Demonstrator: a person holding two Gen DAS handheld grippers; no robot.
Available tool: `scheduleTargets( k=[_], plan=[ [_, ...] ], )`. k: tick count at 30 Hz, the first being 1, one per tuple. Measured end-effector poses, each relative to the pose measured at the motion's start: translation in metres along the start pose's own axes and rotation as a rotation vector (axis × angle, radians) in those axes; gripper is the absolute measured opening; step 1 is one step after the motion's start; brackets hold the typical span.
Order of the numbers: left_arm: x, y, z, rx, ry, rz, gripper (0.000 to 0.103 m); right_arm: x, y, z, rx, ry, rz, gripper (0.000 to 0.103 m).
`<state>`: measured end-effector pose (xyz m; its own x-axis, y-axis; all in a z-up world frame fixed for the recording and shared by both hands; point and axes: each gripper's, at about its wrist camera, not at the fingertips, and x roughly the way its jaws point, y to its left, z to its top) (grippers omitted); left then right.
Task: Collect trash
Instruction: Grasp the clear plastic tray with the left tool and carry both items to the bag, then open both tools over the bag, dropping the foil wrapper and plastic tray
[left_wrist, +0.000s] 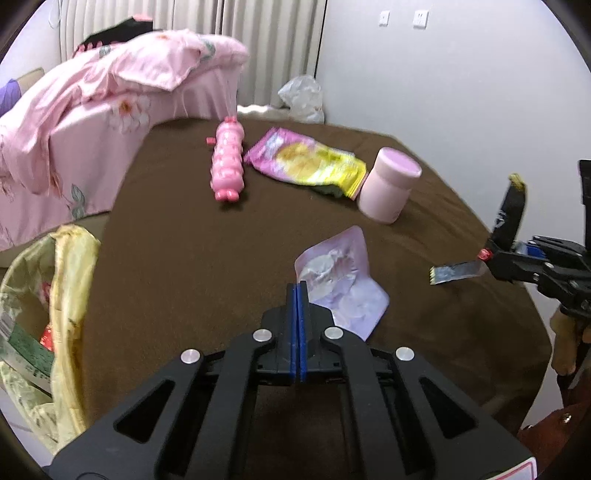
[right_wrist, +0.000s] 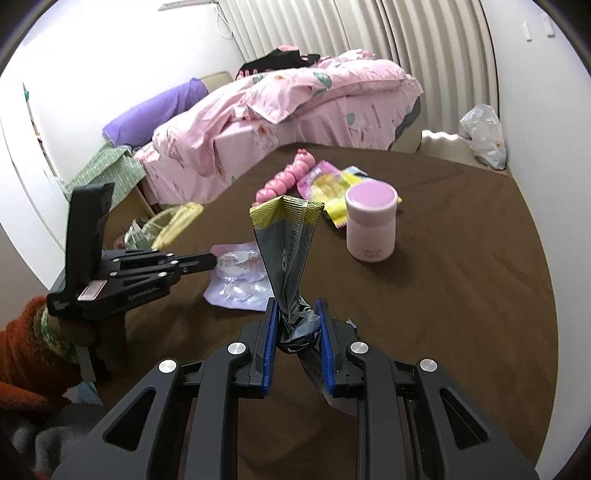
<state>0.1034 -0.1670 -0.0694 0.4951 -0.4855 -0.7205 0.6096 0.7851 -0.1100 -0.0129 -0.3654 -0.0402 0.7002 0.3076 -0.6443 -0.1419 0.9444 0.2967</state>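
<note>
My right gripper (right_wrist: 297, 317) is shut on a grey wrapper (right_wrist: 288, 251) with a yellow patterned top edge and holds it upright above the brown table; the wrapper also shows in the left wrist view (left_wrist: 452, 273). My left gripper (left_wrist: 297, 291) is shut and empty, its tips at the near edge of a lilac plastic pouch (left_wrist: 343, 284) that lies flat; the pouch also shows in the right wrist view (right_wrist: 240, 277). A yellow-and-purple snack bag (left_wrist: 310, 162) lies further back. A yellowish trash bag (left_wrist: 48, 317) hangs open at the table's left edge.
A pink toy bottle (left_wrist: 227, 166) and a pink lidded jar (left_wrist: 388, 184) stand on the brown table (left_wrist: 184, 240). A bed with pink bedding (right_wrist: 288, 107) is behind. A white plastic bag (left_wrist: 303, 96) lies by the curtain.
</note>
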Motion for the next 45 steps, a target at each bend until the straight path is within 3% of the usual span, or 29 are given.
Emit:
scheduleTargets(
  k=[11,16,23,29,34,38,45],
  plan=[
    [-0.08,0.039,0.007,-0.083,-0.159,0.041,0.001,-0.017,0.015,0.036,0.003,-0.053,0.093,0.021],
    [-0.108,0.065,0.001,-0.129,-0.2,0.092,0.001,-0.016,0.046,0.063,-0.086,-0.068,0.12,0.021],
    [-0.154,0.133,-0.021,-0.237,-0.257,0.255,0.001,0.009,0.124,0.111,-0.299,-0.072,0.233,0.021],
    [-0.181,0.197,-0.047,-0.348,-0.257,0.396,0.001,0.069,0.185,0.147,-0.384,-0.032,0.363,0.021],
    [-0.185,0.233,-0.063,-0.421,-0.255,0.436,0.001,0.127,0.224,0.163,-0.371,0.036,0.476,0.021],
    [-0.165,0.249,-0.07,-0.451,-0.216,0.427,0.001,0.176,0.242,0.169,-0.357,0.118,0.509,0.021],
    [-0.091,0.262,-0.069,-0.429,-0.1,0.384,0.001,0.243,0.245,0.163,-0.36,0.255,0.462,0.021]
  ],
)
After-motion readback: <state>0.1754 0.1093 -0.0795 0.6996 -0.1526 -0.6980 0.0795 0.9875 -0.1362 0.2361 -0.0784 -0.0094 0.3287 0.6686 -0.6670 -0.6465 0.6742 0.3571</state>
